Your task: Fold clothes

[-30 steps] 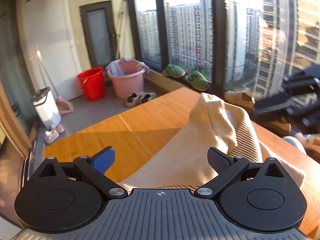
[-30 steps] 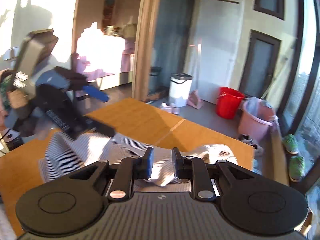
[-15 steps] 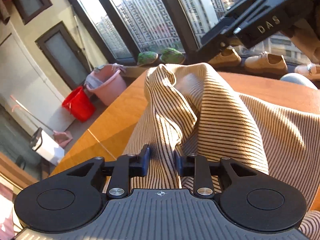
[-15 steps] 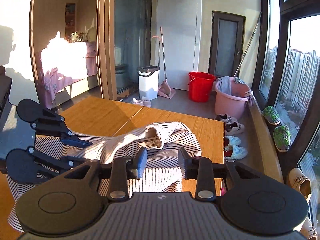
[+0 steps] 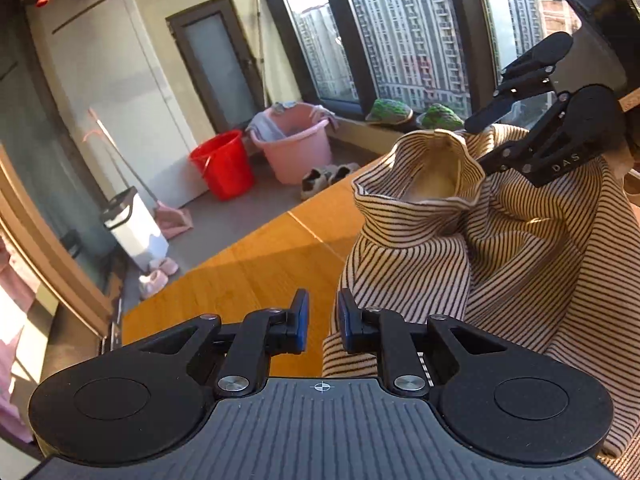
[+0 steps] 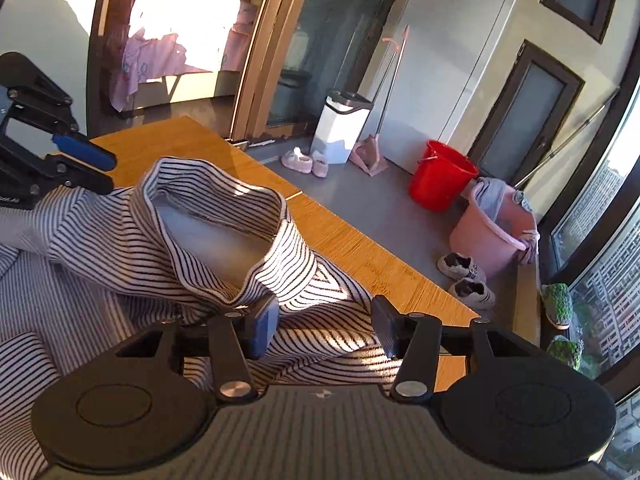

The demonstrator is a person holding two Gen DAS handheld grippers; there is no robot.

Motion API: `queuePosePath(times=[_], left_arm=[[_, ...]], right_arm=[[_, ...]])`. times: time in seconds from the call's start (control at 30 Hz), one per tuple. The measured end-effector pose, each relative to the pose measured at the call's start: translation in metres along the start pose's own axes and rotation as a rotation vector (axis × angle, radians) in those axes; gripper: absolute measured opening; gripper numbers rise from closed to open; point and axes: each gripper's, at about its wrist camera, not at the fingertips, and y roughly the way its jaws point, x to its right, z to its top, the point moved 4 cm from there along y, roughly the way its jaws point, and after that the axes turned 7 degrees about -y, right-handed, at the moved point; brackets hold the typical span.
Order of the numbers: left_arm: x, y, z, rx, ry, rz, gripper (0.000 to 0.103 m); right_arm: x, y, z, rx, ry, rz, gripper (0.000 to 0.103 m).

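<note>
A black-and-white striped garment (image 5: 520, 260) (image 6: 120, 240) lies bunched on the wooden table (image 5: 248, 272) (image 6: 360, 256), its neck opening (image 5: 424, 168) (image 6: 216, 216) standing up. My left gripper (image 5: 322, 320) (image 6: 112, 172) is at the garment's left edge, its blue pads nearly together. A fold of striped cloth shows low in the narrow gap. My right gripper (image 6: 322, 328) (image 5: 488, 106) is open wide just behind the neck opening. Cloth lies under and between its fingers, ungripped.
The table's far edge drops to a grey floor. On it stand a red bucket (image 5: 224, 164) (image 6: 440, 176), a pink tub (image 5: 296, 144) (image 6: 492, 232), a white bin (image 5: 132, 224) (image 6: 340, 128) and shoes (image 6: 464, 276). Tall windows run along the right side.
My right gripper went from shut on the cloth to wide open. My left gripper closed on the garment, and its view has swung left towards the table edge.
</note>
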Motion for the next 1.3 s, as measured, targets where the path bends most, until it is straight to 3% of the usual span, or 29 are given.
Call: queuePosePath(times=[0.13,0.2,0.27,0.3,0.33,0.37,0.5,0.57,0.6,0.63,0.7,0.8,0.9,1.03,1.1,1.2,1.27,1.3], left_arm=[[-0.021,0.009,-0.005,-0.032,-0.054,0.013,0.021],[-0.031,0.002,0.002,-0.027,-0.132,-0.094,0.026],[-0.039,-0.004,0.009,-0.024,-0.209,-0.216,0.042],[-0.04,-0.003,0.013,-0.031,-0.243,-0.277,0.061],[-0.04,-0.002,0.016,-0.038,-0.276,-0.337,0.072],[-0.036,0.004,0.017,-0.06,-0.289,-0.371,0.073],[-0.022,0.036,0.012,-0.152,-0.308,-0.419,0.073],[-0.018,0.043,0.007,-0.172,-0.327,-0.427,0.069],[-0.015,0.041,0.005,-0.171,-0.323,-0.433,0.062],[-0.012,0.039,0.004,-0.168,-0.318,-0.441,0.046],[-0.006,0.033,0.001,-0.156,-0.276,-0.405,0.033],[0.0,0.015,-0.007,-0.128,-0.227,-0.359,0.022],[0.003,-0.005,-0.018,-0.104,-0.165,-0.296,0.015],[0.007,-0.01,-0.019,-0.098,-0.147,-0.347,0.017],[0.01,-0.011,-0.019,-0.095,-0.14,-0.376,0.028],[0.012,-0.012,-0.018,-0.091,-0.146,-0.419,0.036],[0.011,-0.015,-0.018,-0.082,-0.155,-0.443,0.04],[0.01,-0.017,-0.019,-0.078,-0.155,-0.454,0.045]], right_arm=[[0.02,0.028,-0.004,-0.035,0.124,0.053,0.059],[0.029,0.041,-0.007,-0.05,0.186,0.079,0.06],[0.036,0.049,-0.01,-0.058,0.225,0.099,0.06],[0.037,0.048,-0.012,-0.059,0.223,0.102,0.06],[0.038,0.048,-0.015,-0.061,0.221,0.105,0.06],[0.039,0.047,-0.018,-0.065,0.227,0.107,0.06],[0.039,0.036,-0.032,-0.07,0.255,0.115,0.059],[0.036,0.025,-0.039,-0.067,0.264,0.12,0.048],[0.033,0.018,-0.042,-0.067,0.253,0.124,0.045],[0.028,0.012,-0.044,-0.069,0.238,0.126,0.044],[0.019,-0.001,-0.048,-0.074,0.216,0.132,0.039],[0.001,-0.026,-0.052,-0.08,0.181,0.176,0.033],[-0.005,-0.045,-0.046,-0.058,0.155,0.195,0.036],[0.002,-0.063,-0.031,-0.004,0.135,0.171,0.039],[0.006,-0.072,-0.023,0.023,0.125,0.159,0.041],[0.014,-0.045,-0.02,-0.016,0.174,0.181,0.052],[0.013,-0.018,-0.029,-0.08,0.199,0.18,0.052],[0.01,-0.011,-0.033,-0.092,0.213,0.189,0.04]])
